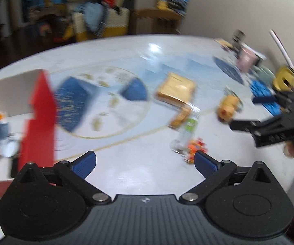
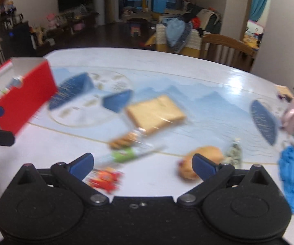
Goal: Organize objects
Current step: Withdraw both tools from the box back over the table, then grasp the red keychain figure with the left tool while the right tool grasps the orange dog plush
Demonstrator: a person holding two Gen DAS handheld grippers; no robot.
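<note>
Both pictures are blurred. In the left wrist view the left gripper [image 1: 145,164] is at the bottom centre with its two blue fingers wide apart and nothing between them, above the white table [image 1: 147,175]. At the left edge of this frame stands the red box [image 1: 40,122], open on top, with some small items inside that are too blurred to name. Near the centre lies the wrapped slice of bread [image 1: 175,90], and just below it a packet of biscuits [image 1: 180,117] and a clear packet with a green label [image 1: 184,136], with a small orange-red packet [image 1: 197,146] beside it. To the right is a round bun [image 1: 228,107], and at the right edge the right gripper [image 1: 242,112] comes in, its fingers also apart and empty. In the right wrist view the right gripper [image 2: 142,163] fills the bottom, jaws spread, with the bun [image 2: 202,159] just behind its right finger and the orange-red packet [image 2: 104,178] beside its left finger. The red box [image 2: 24,100] is at the upper left, the bread [image 2: 155,113] in the middle, and a blue cloth [image 2: 293,175] at the right edge.
</note>
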